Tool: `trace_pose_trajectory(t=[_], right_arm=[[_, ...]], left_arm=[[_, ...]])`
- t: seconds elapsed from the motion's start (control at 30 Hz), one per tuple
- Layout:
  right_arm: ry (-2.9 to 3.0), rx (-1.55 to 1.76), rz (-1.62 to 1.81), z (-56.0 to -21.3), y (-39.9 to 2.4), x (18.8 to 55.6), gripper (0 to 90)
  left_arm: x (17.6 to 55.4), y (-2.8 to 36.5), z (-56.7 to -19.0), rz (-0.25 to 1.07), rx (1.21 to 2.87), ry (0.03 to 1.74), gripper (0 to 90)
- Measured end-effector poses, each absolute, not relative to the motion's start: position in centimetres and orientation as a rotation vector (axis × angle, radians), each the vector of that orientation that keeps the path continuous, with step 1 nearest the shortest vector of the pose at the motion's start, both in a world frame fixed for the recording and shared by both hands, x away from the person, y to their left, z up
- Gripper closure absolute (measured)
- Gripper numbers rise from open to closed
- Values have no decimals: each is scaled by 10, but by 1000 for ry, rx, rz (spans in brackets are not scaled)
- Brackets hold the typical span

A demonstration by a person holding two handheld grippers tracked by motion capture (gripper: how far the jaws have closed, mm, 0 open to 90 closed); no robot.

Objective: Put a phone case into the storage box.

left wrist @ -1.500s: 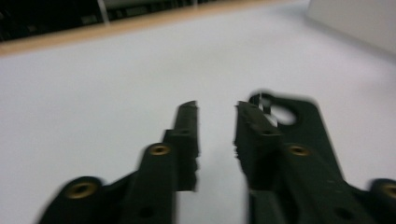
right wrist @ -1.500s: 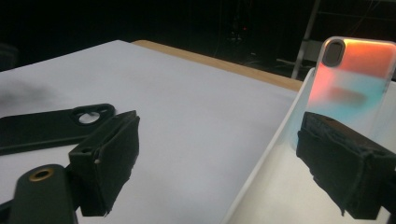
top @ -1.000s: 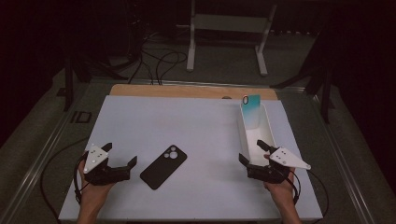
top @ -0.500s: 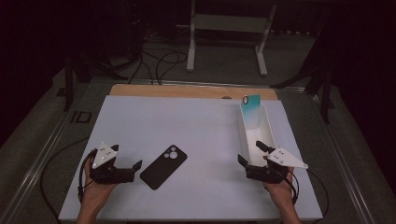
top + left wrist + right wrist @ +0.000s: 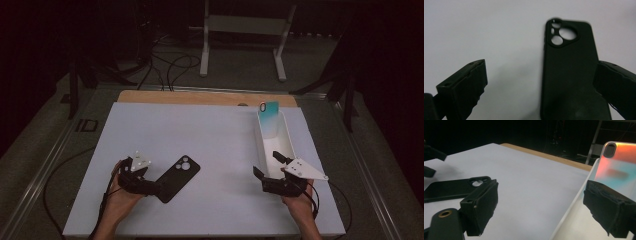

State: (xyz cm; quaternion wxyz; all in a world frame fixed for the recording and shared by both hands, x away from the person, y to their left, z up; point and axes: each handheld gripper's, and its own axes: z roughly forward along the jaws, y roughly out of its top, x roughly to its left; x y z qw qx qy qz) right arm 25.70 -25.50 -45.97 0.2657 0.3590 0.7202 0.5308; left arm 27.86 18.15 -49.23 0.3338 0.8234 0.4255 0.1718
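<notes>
in the high view, a black phone case (image 5: 176,178) lay at lower left of centre on the white table (image 5: 200,130), the left gripper (image 5: 150,186) at its near end, the right gripper (image 5: 267,172) at the foot of a white tray (image 5: 287,142).

in the left gripper view, jaws were apart, the case (image 5: 571,72) between them, nearer the right jaw.

in the right gripper view, jaws were apart, straddling the tray's near wall (image 5: 574,202); an iridescent phone (image 5: 619,167) stood upper right.
</notes>
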Motion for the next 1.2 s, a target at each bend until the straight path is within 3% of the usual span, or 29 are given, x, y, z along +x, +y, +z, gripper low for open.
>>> trace_pose_trajectory(t=[0.57, 1.03, 1.2], right_arm=[[1938, 971, 1438, -459, -254, 255, 126], [1946, 964, 1436, -459, -252, 255, 127], [1952, 956, 1436, -459, -250, 255, 128]], left_arm=[[271, 139, -521, 402, 2304, 1050, 40], [274, 142, -523, 327, 2298, 1093, 61], [274, 144, -521, 334, 2294, 1100, 127]])
